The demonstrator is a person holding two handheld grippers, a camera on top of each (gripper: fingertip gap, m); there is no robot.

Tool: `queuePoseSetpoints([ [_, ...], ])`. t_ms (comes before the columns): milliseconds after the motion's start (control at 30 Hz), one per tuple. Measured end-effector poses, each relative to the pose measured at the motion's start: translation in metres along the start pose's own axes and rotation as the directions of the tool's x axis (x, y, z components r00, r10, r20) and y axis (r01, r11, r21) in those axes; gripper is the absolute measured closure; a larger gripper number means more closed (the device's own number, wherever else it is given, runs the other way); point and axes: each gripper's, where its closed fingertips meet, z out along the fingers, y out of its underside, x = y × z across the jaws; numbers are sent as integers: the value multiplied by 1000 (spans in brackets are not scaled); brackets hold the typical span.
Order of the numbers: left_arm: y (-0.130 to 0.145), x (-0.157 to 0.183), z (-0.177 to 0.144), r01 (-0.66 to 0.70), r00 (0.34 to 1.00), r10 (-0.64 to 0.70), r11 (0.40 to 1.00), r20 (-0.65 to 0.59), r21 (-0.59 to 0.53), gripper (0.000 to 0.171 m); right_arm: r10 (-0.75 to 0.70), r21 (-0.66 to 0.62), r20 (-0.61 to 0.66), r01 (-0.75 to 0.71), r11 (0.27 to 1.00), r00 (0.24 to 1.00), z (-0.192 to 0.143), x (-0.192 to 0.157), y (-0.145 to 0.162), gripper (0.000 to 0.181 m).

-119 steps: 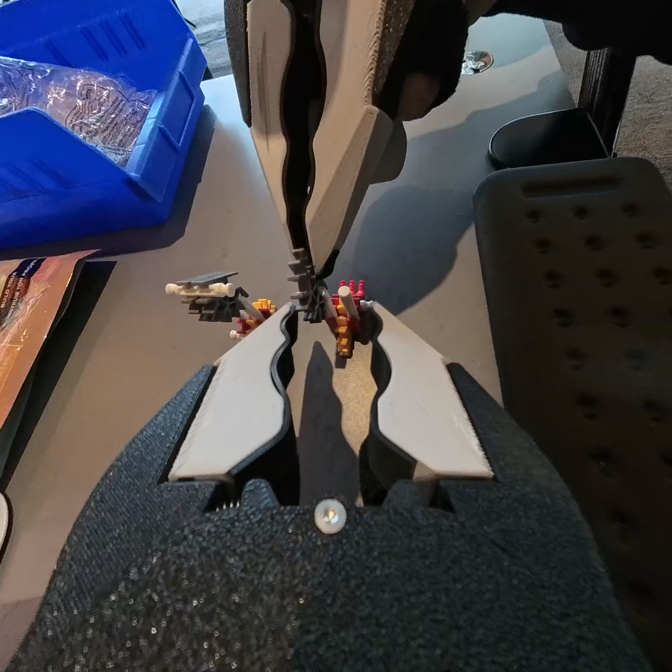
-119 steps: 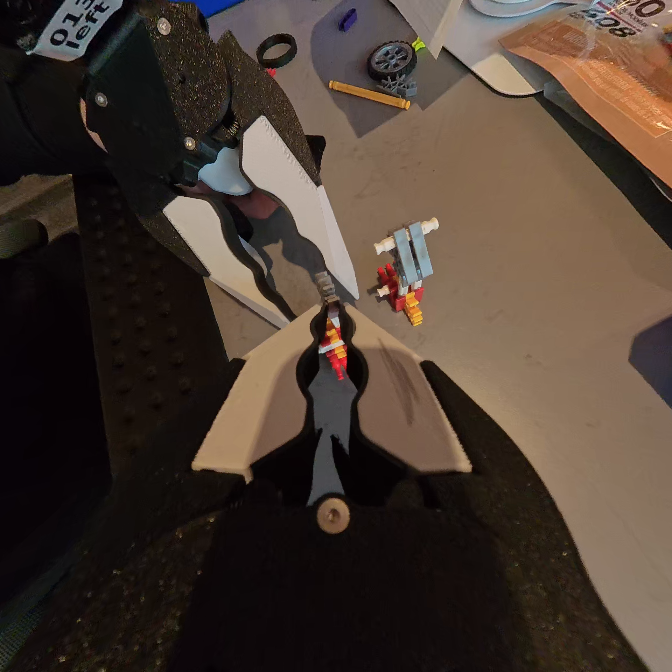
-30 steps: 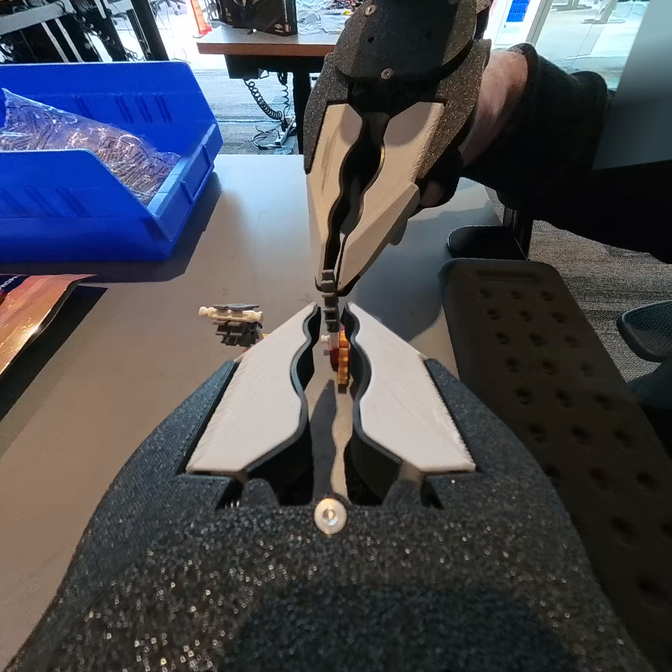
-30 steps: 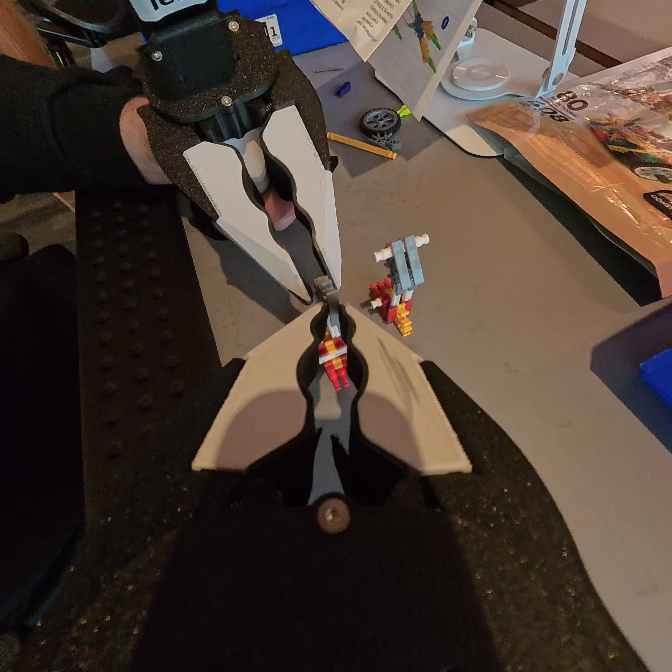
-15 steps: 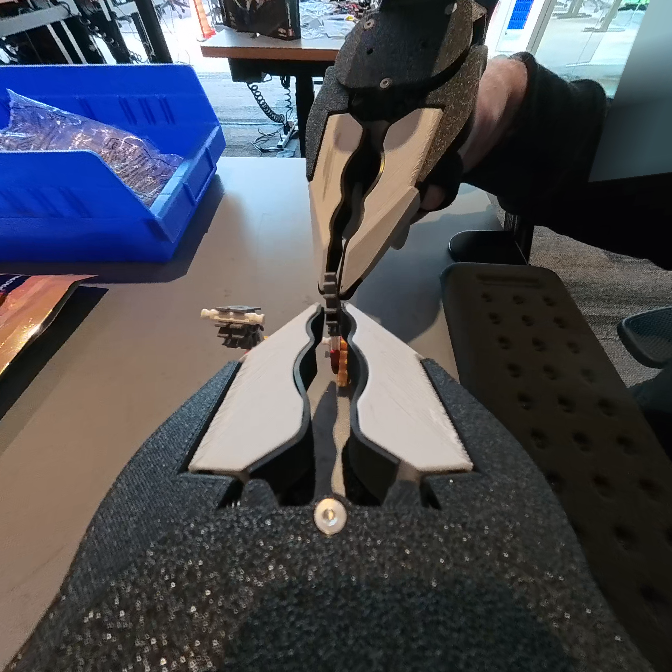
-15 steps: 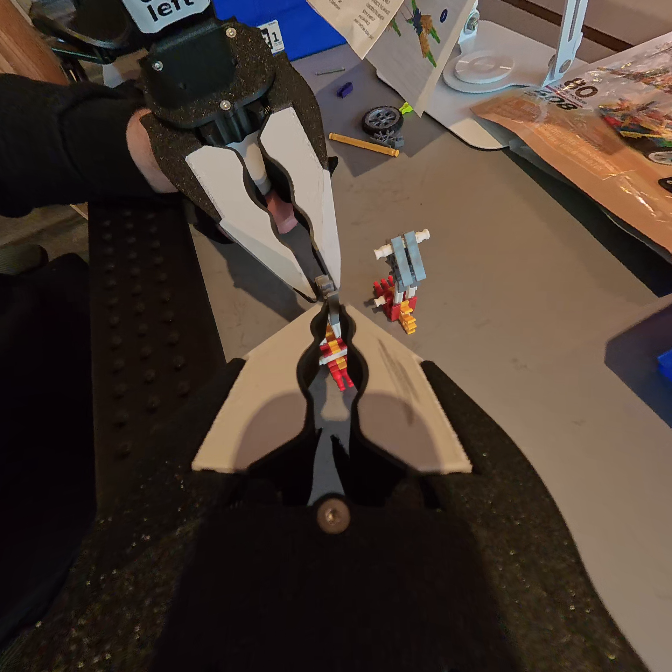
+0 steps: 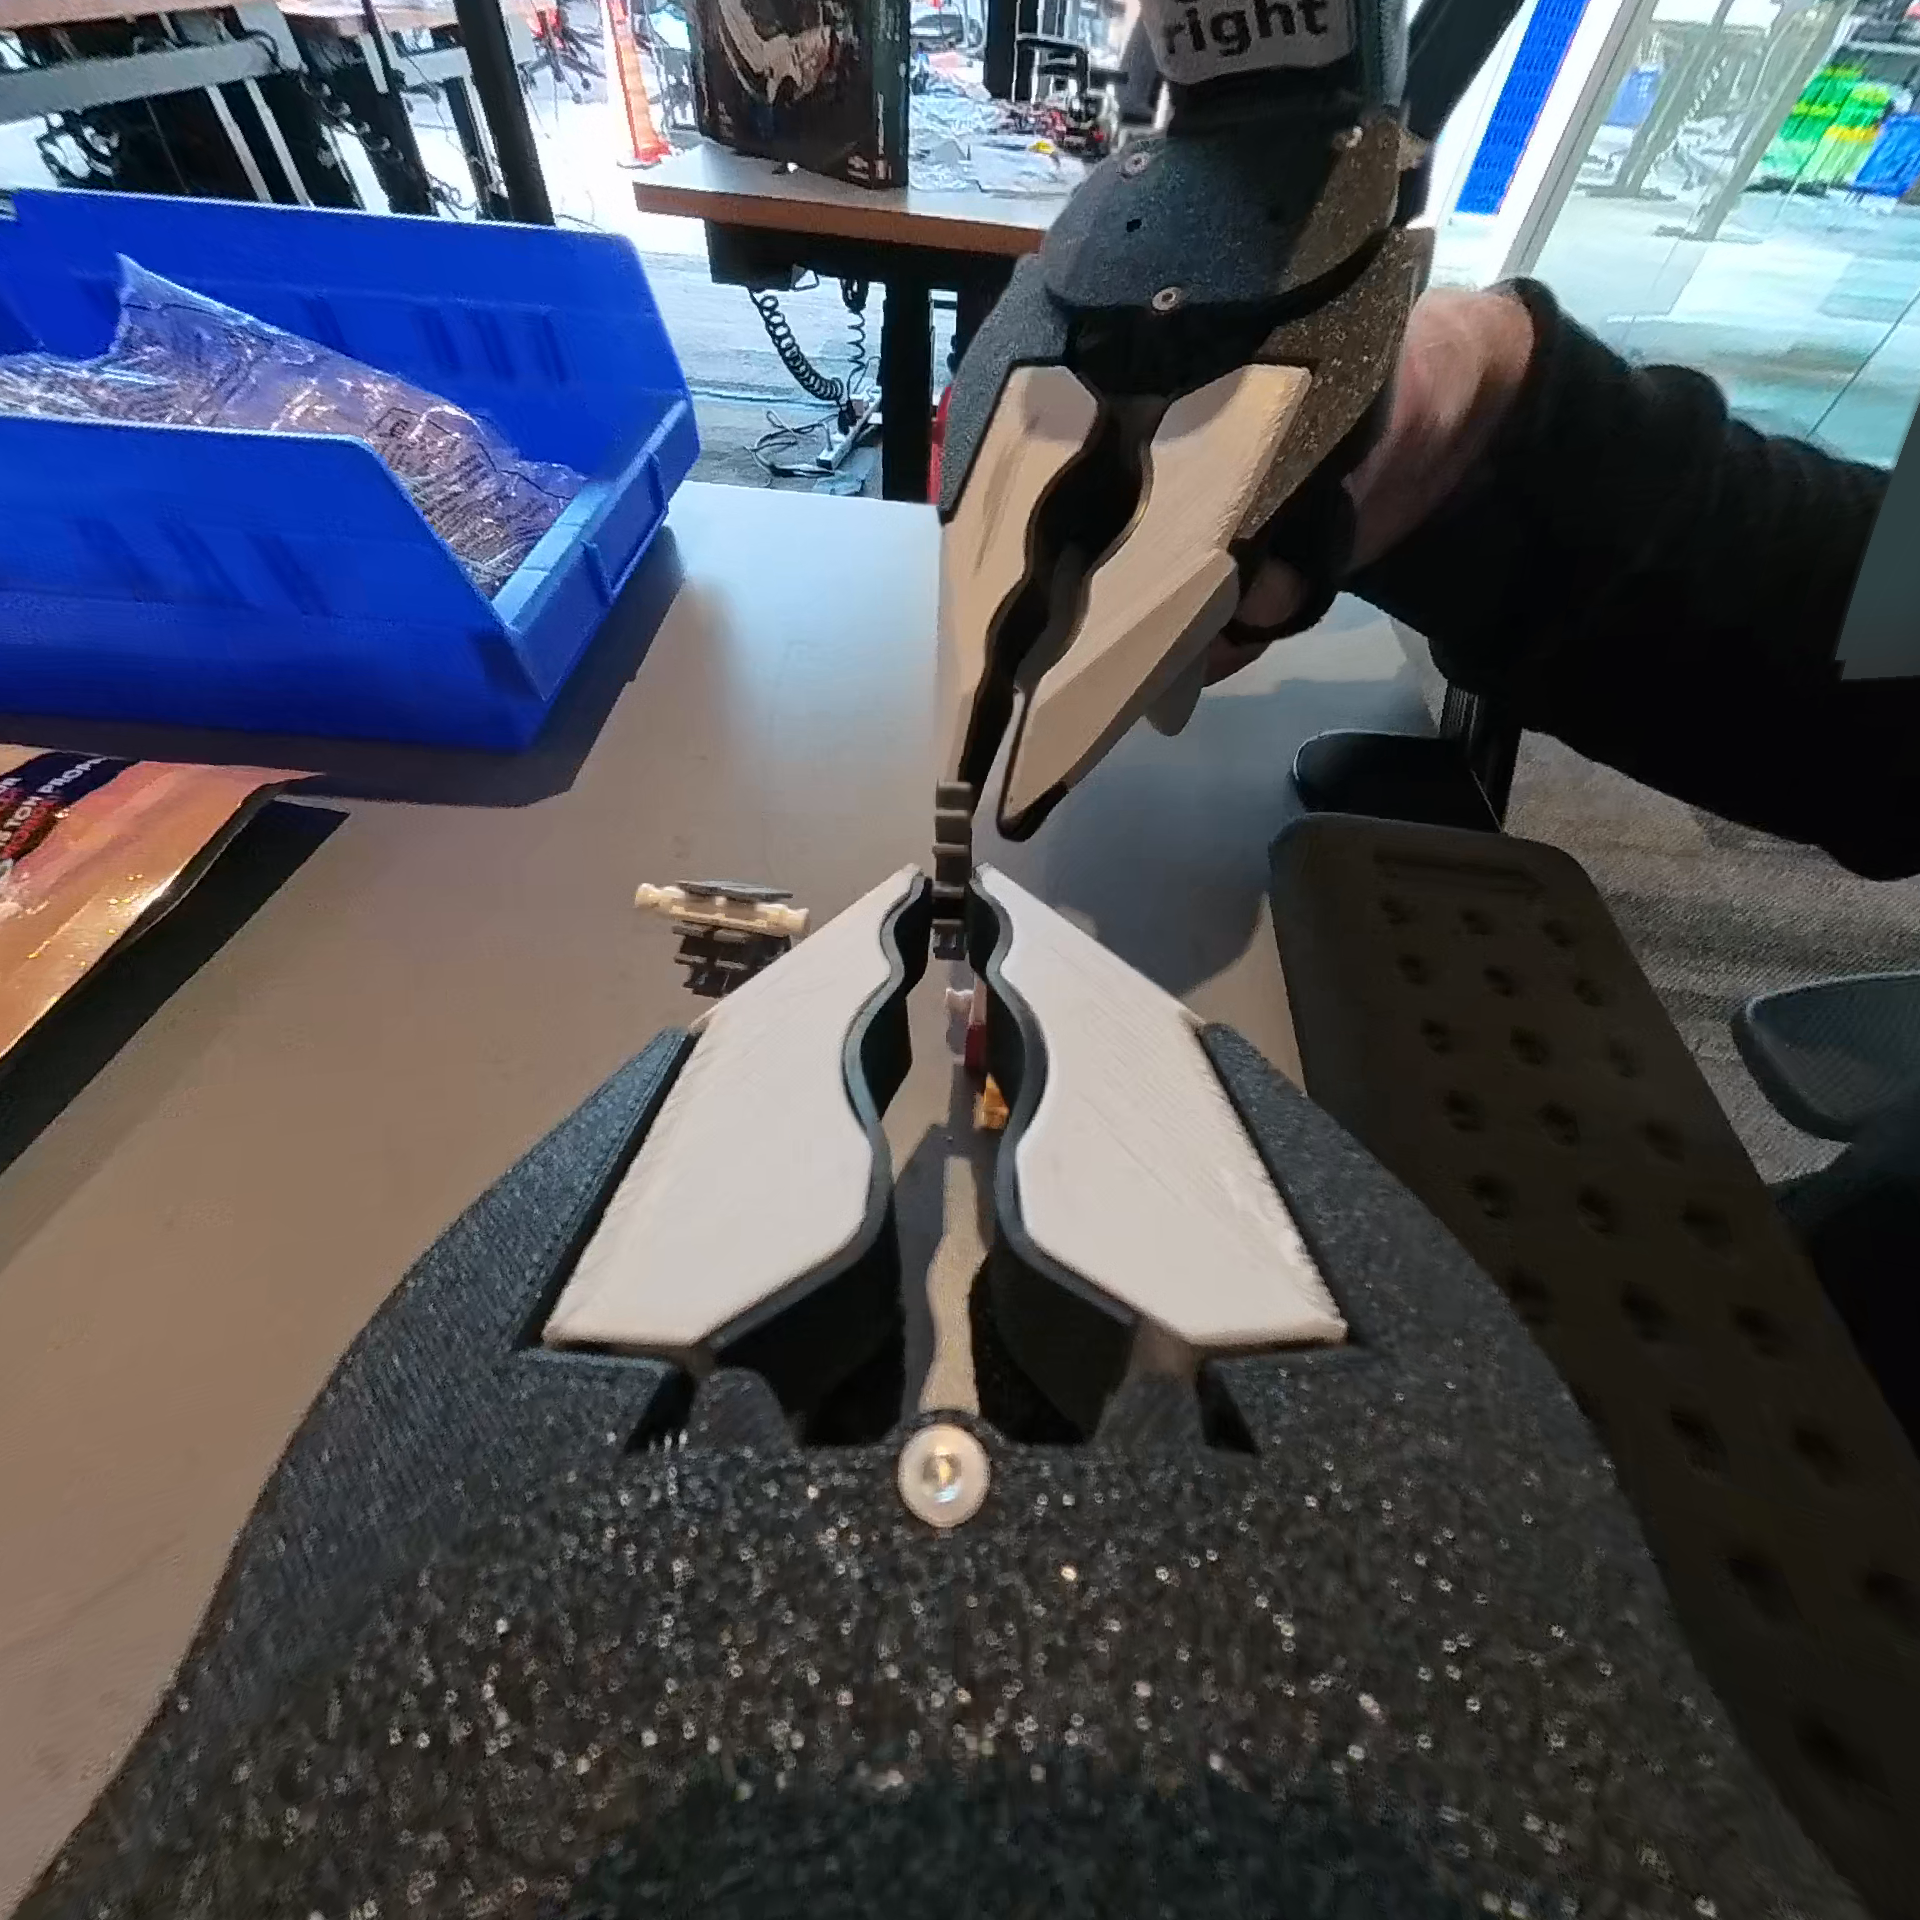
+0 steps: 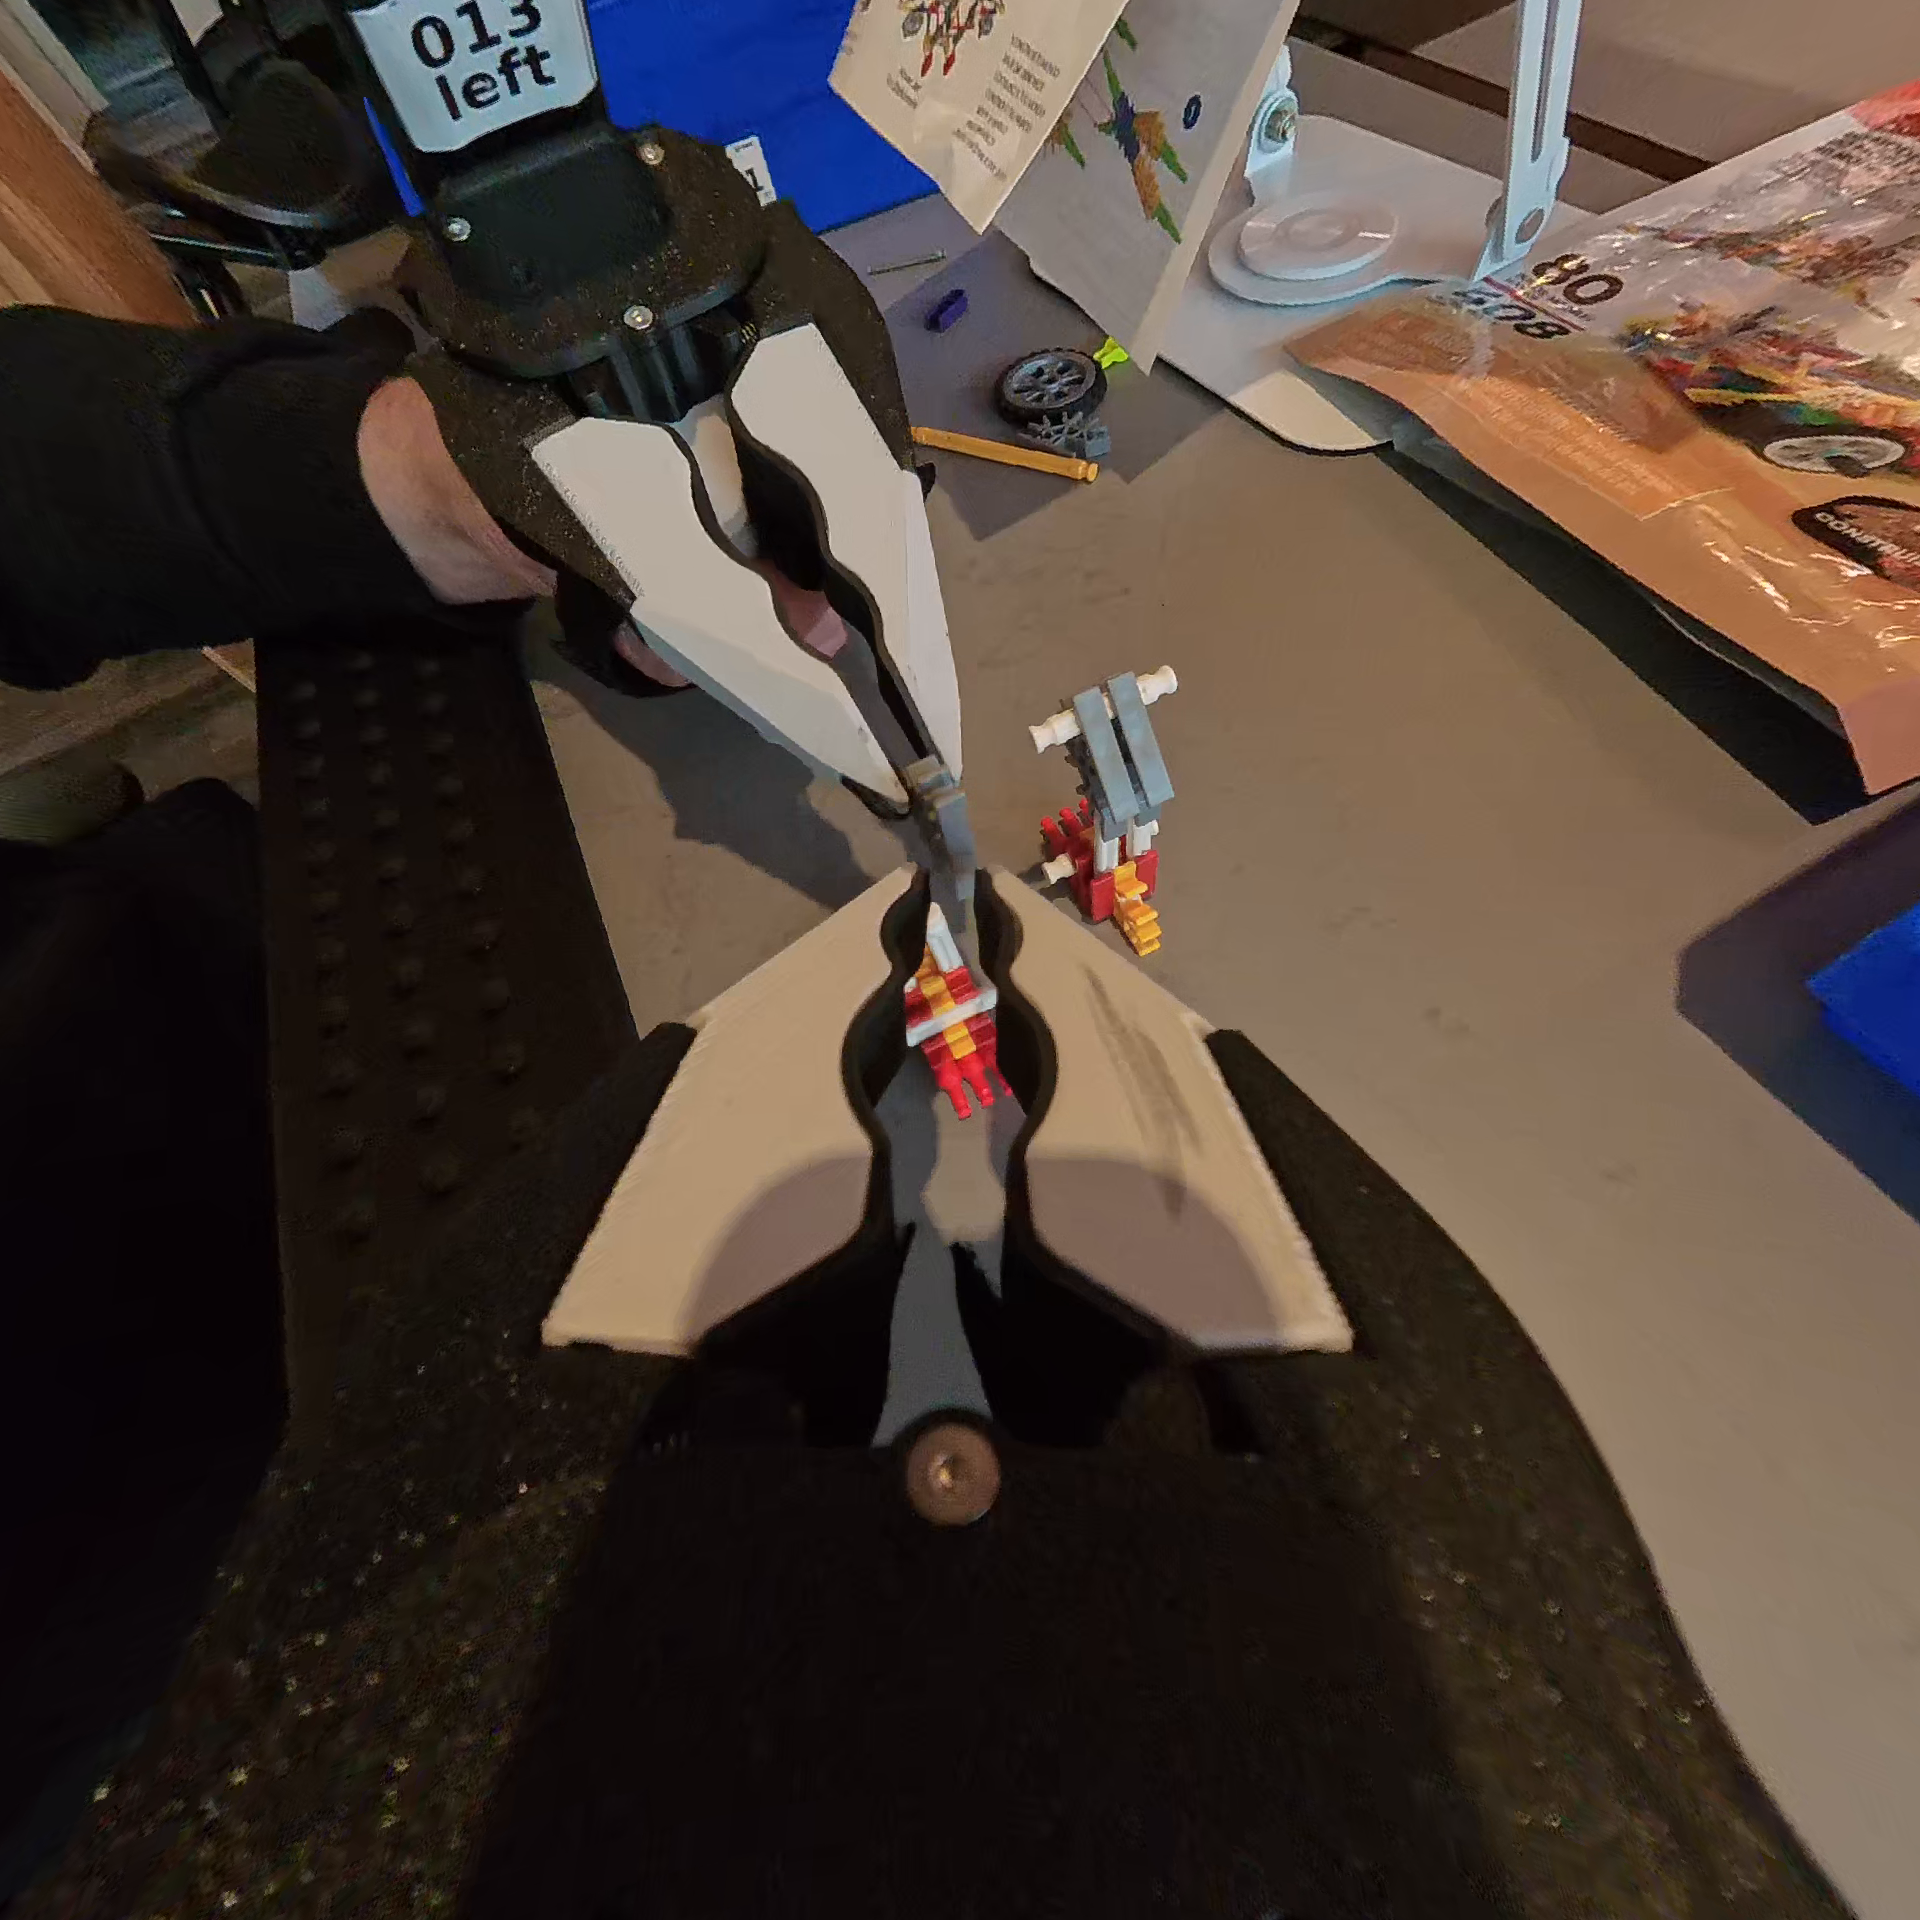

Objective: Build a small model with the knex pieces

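A: What do the left tongs [image 7: 951,914] hold?

B: They are pressed together on a small grey toothed piece [image 7: 950,842]. It stands upright at their tips, and its upper end goes between the tips of the right tongs [image 7: 982,805], which come down from above.

A: And the right tongs, in their own view?

B: The right tongs [image 8: 951,883] are closed on a small brick model [image 8: 951,1013] of red, yellow and white parts, which sits between their two fingers. The grey toothed piece [image 8: 948,821] rises from it past the tips, and the left tongs [image 8: 928,774] pinch its far end. So both tongs grip the same small assembly, tip against tip.

A: What is close to them?

B: A second brick model [image 8: 1107,810] stands on the bench [image 8: 1351,831] just to the right of the right tongs' tips. Beyond it lie a yellow rod [image 8: 1003,454] and a black wheel [image 8: 1049,384].

A: And the surroundings?

B: The bench is grey. A blue bin [image 7: 343,582] with a clear plastic bag [image 7: 312,416] stands to the far left of the left tongs, and a black perforated pad [image 7: 1558,1143] lies at their right. Farther off there are other tables and glass walls.
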Motion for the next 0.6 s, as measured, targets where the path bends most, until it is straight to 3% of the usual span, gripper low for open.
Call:
queuePoseSetpoints([
  [200,-5,3,-1,28,999,-27,999,-29,32,166,-75,-28,-48,74,997,996,3,-4,5,160],
  [333,-5,8,0,22,998,-20,999,-61,37,166,-64,36,-45,66,997,997,5,-6,0,173],
  [600,-3,10,1,-18,998,18,1000,-59,16,165,-77,18,-43,78,997,996,3,-7,0,174],
])
